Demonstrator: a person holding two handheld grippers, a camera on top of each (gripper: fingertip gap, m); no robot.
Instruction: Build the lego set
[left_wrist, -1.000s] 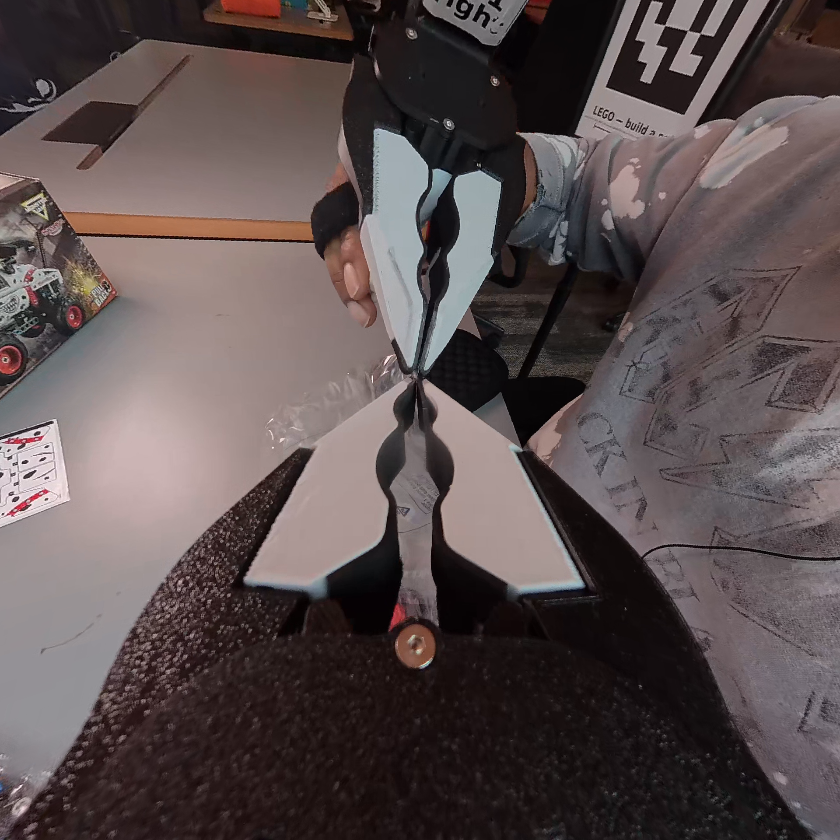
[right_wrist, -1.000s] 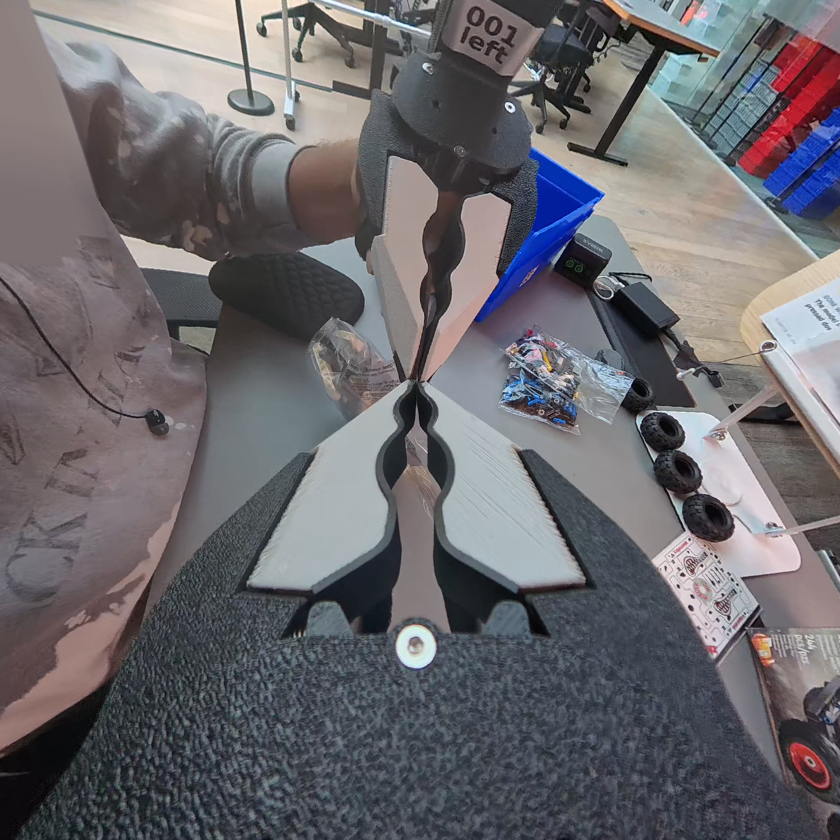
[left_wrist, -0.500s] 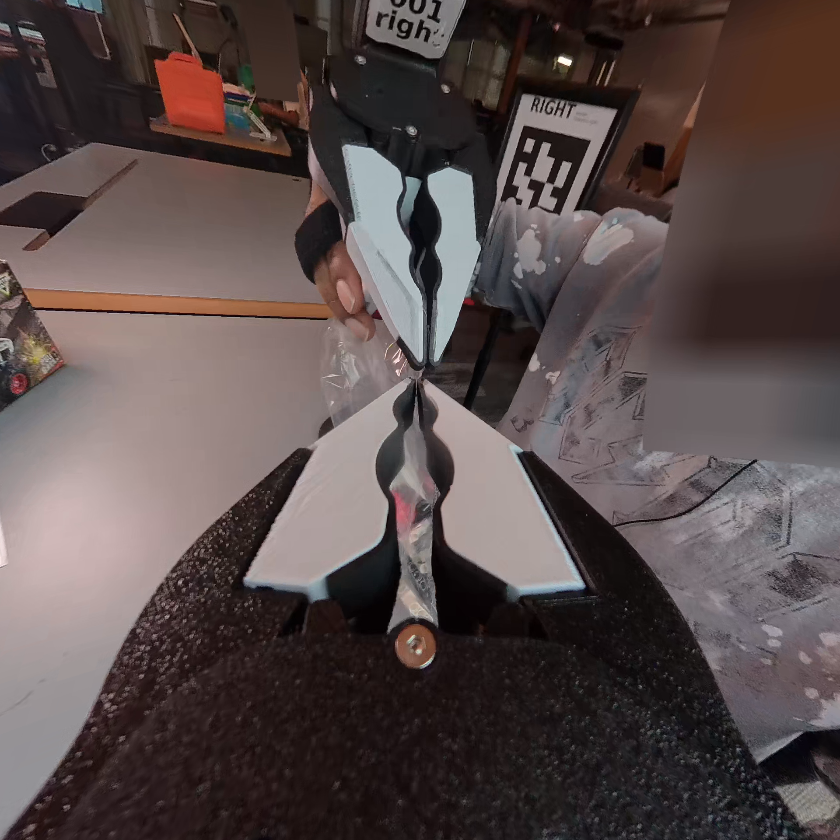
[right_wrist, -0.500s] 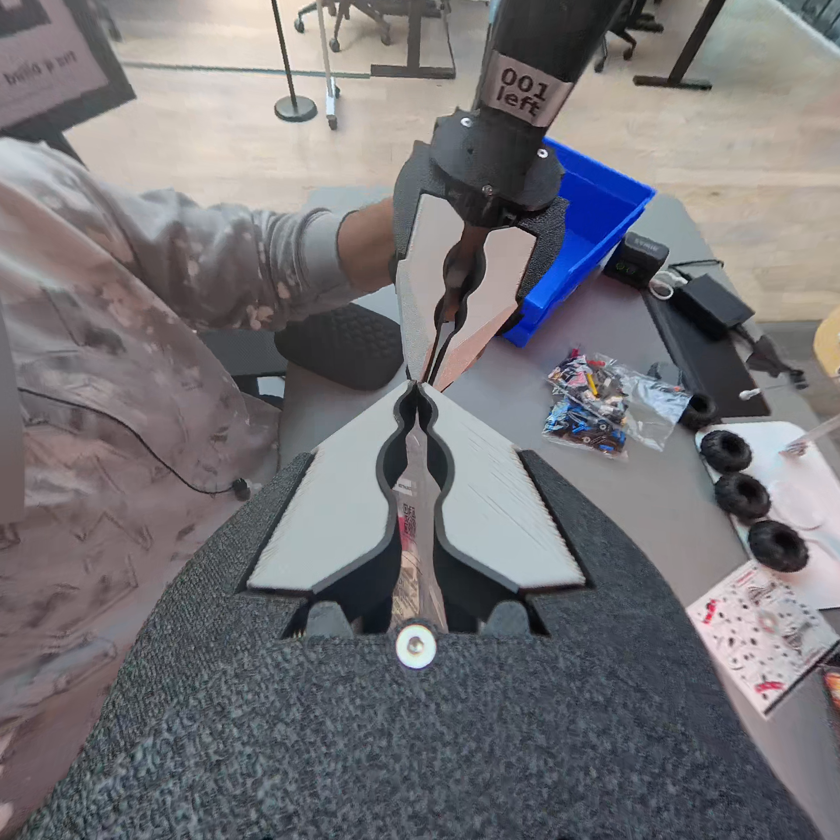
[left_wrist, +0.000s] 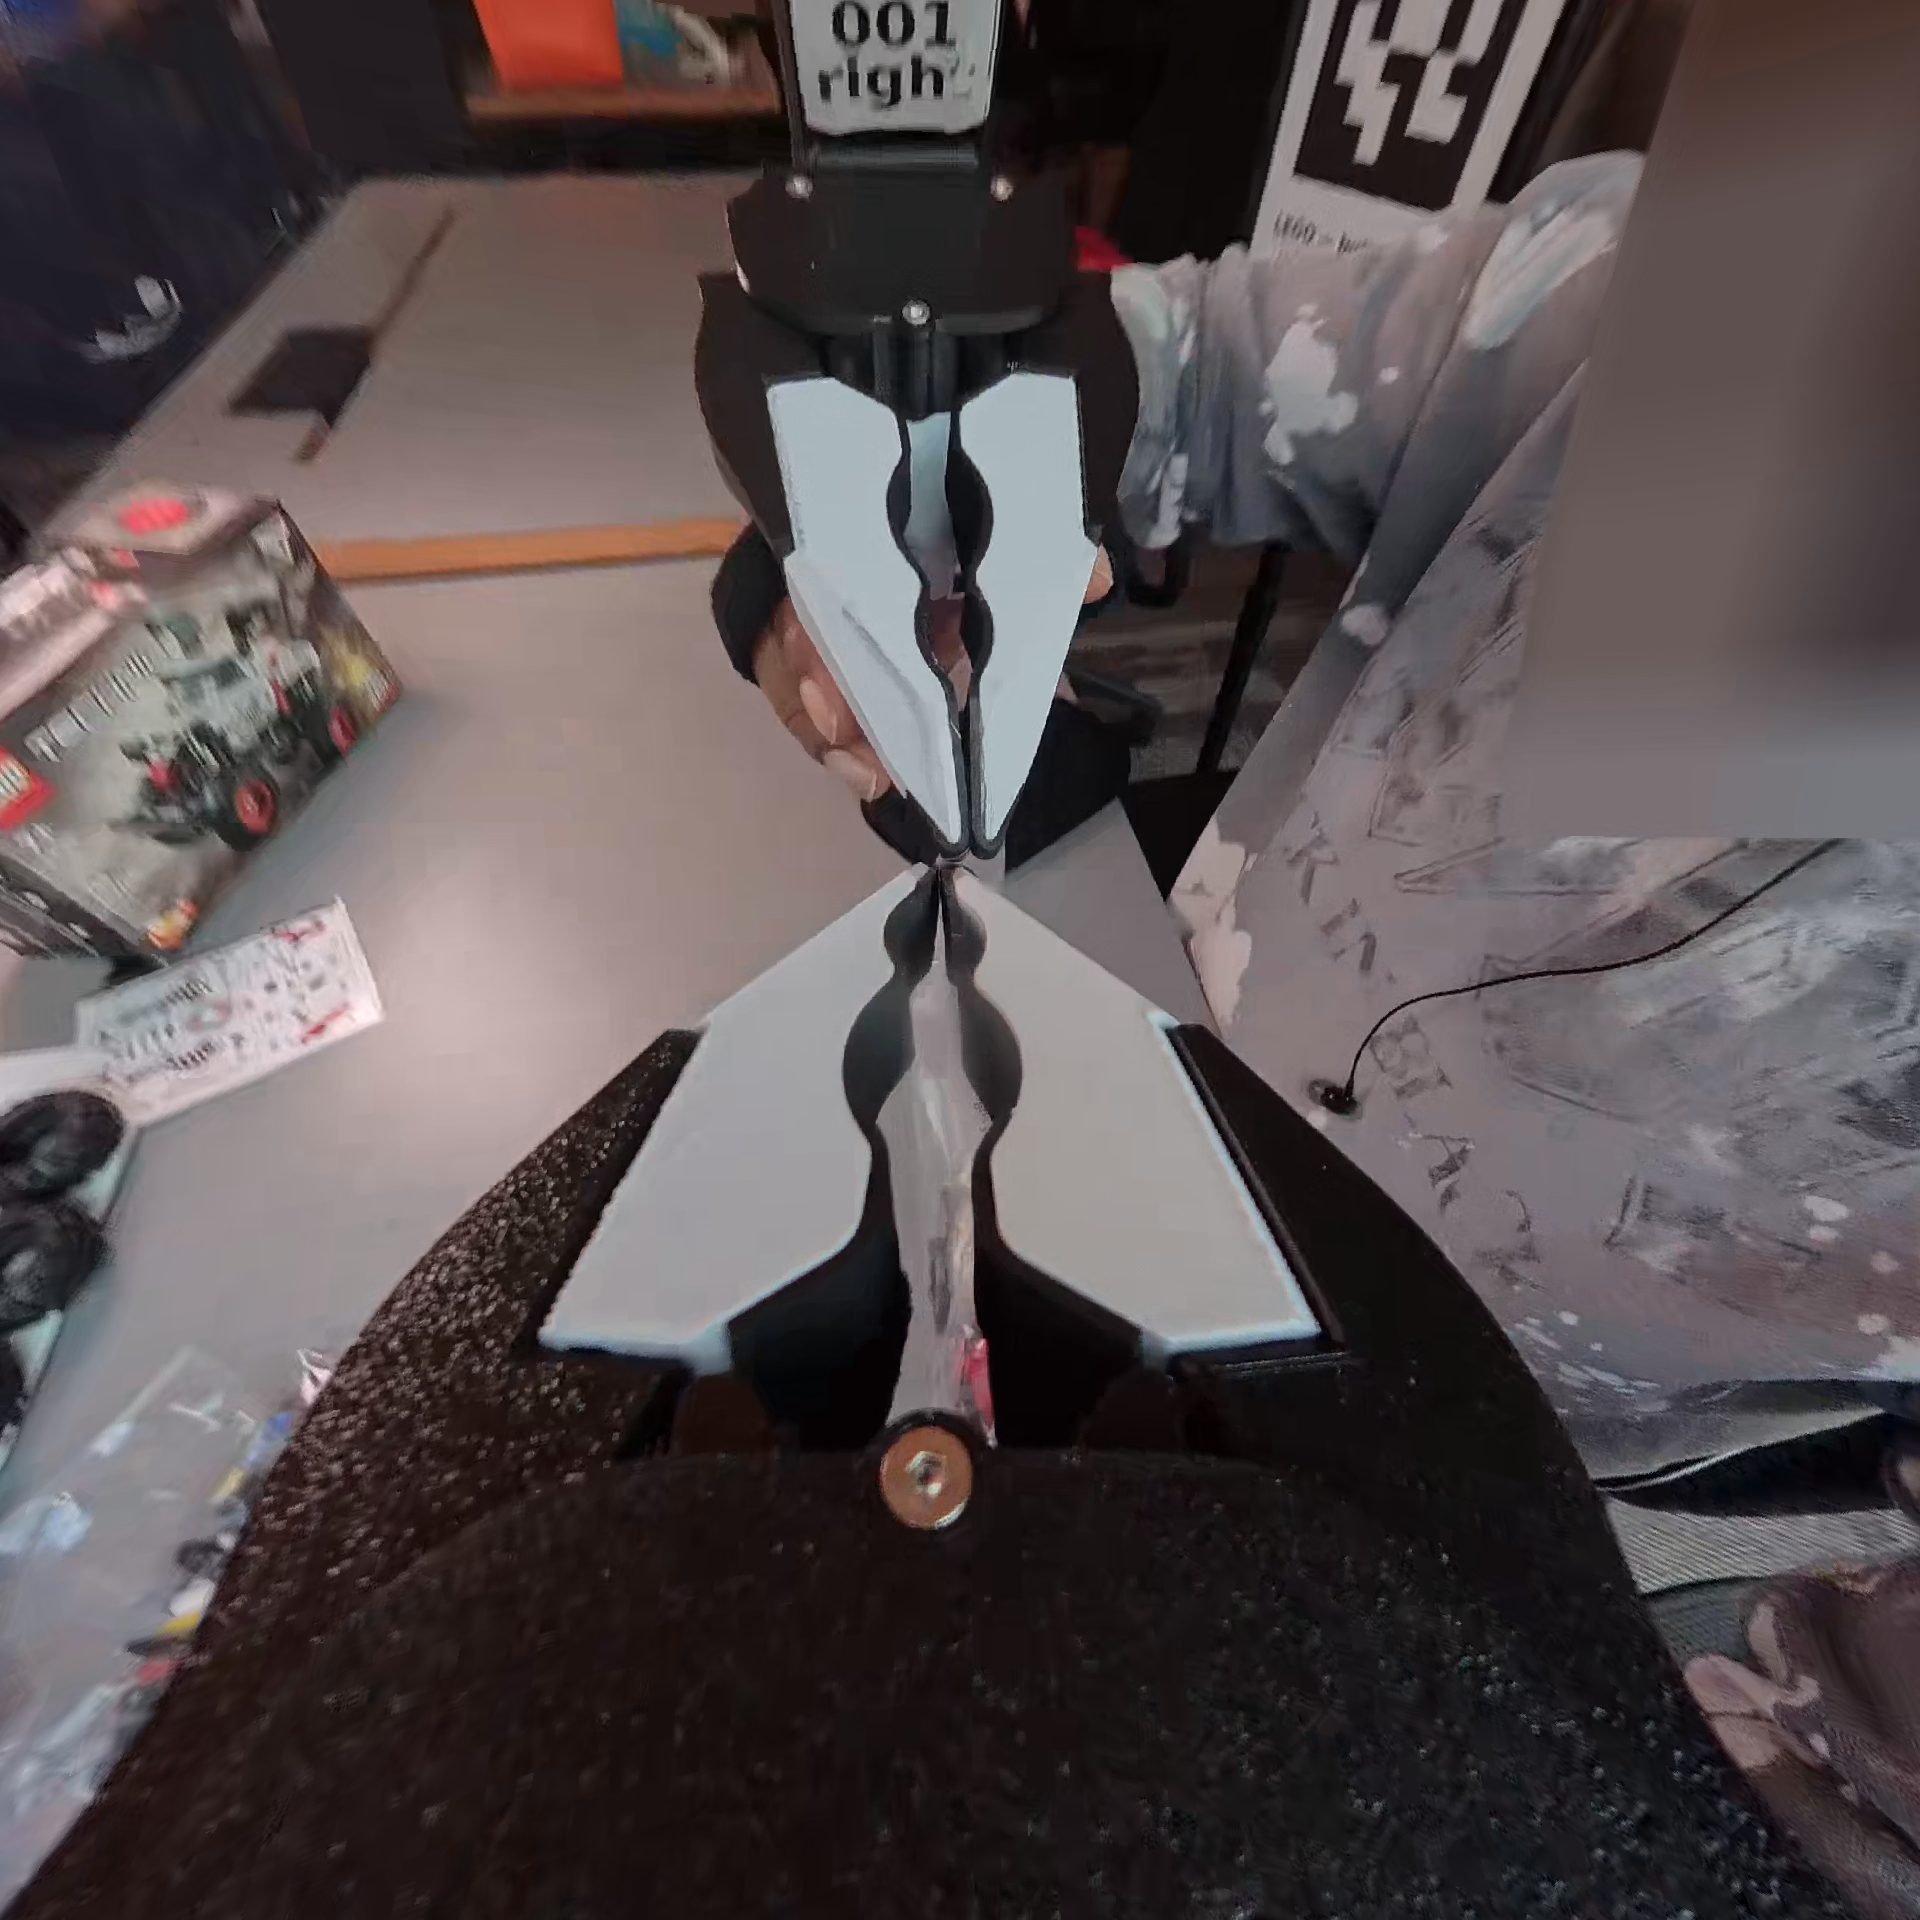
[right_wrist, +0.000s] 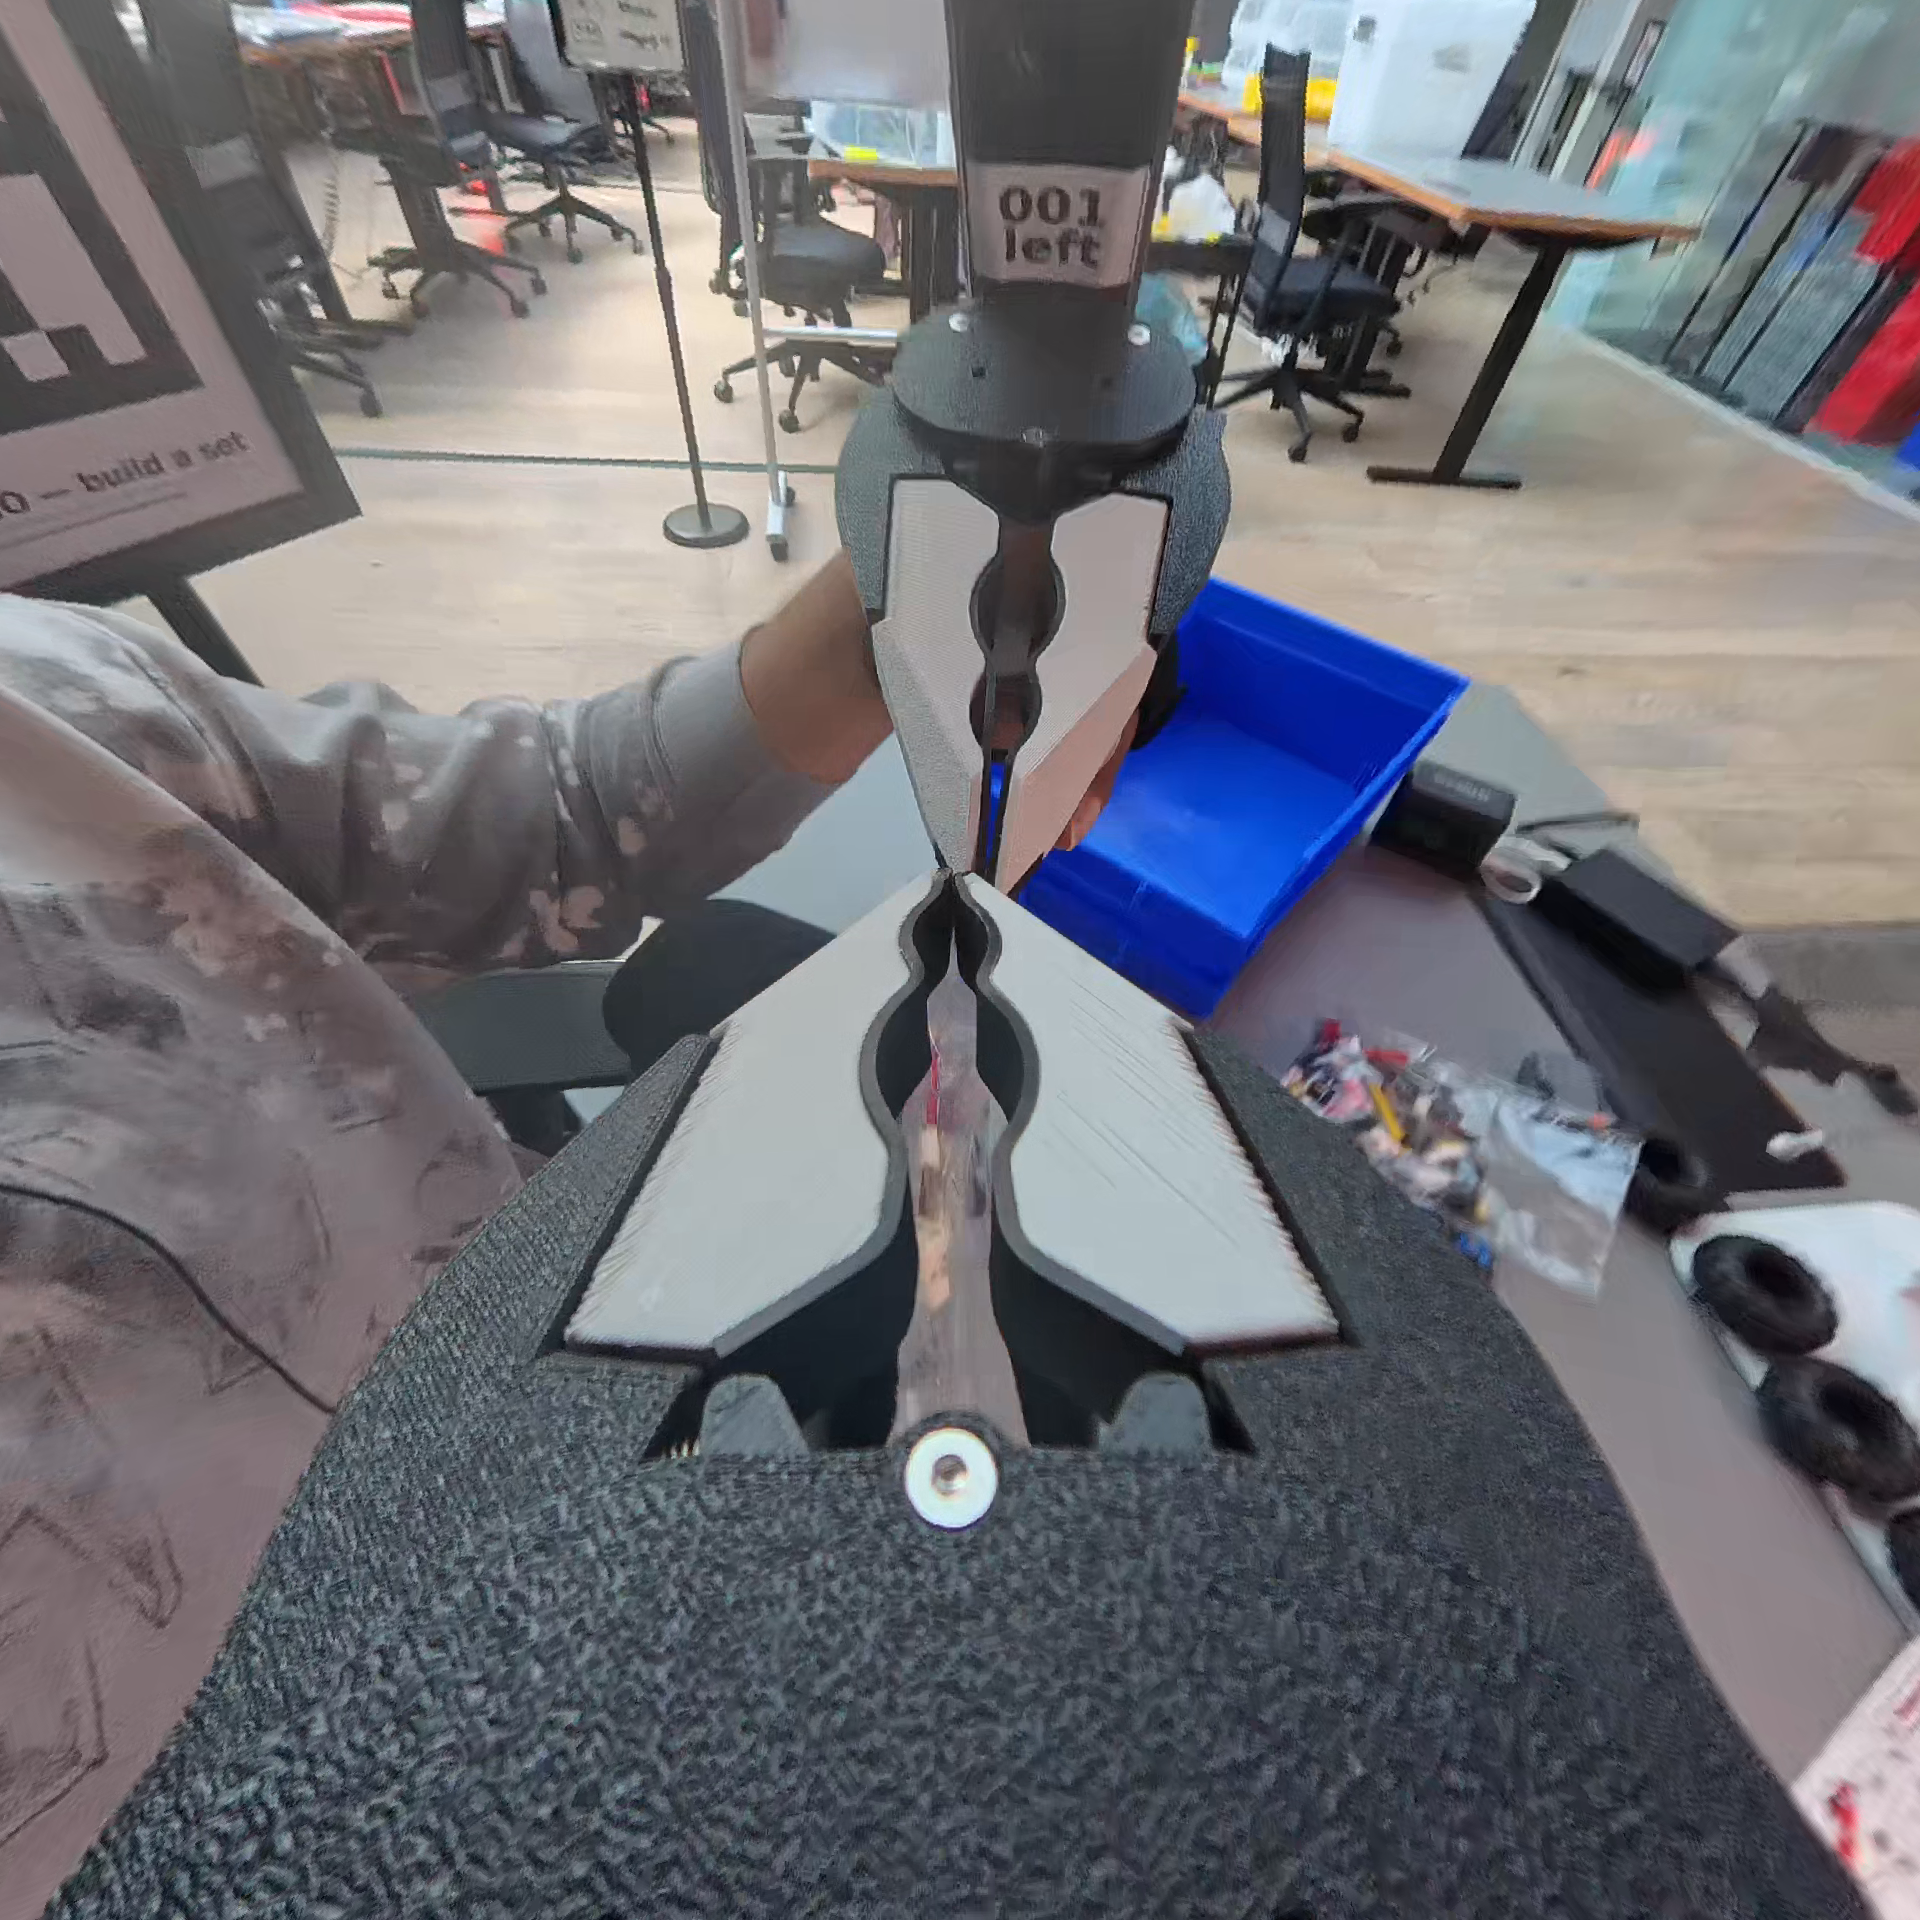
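Two grippers, left and right, tip to tip; I have both clamped on one clear bag.

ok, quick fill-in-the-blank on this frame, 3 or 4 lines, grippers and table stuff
1. Both the left gripper and the right gripper are shut on a clear plastic ____.
2. The open bin behind the gripper tips is ____ in colour.
3. The loose tyres on the table are ____ in colour.
4. The two grippers' tips meet tip to ____.

Missing words: bag; blue; black; tip
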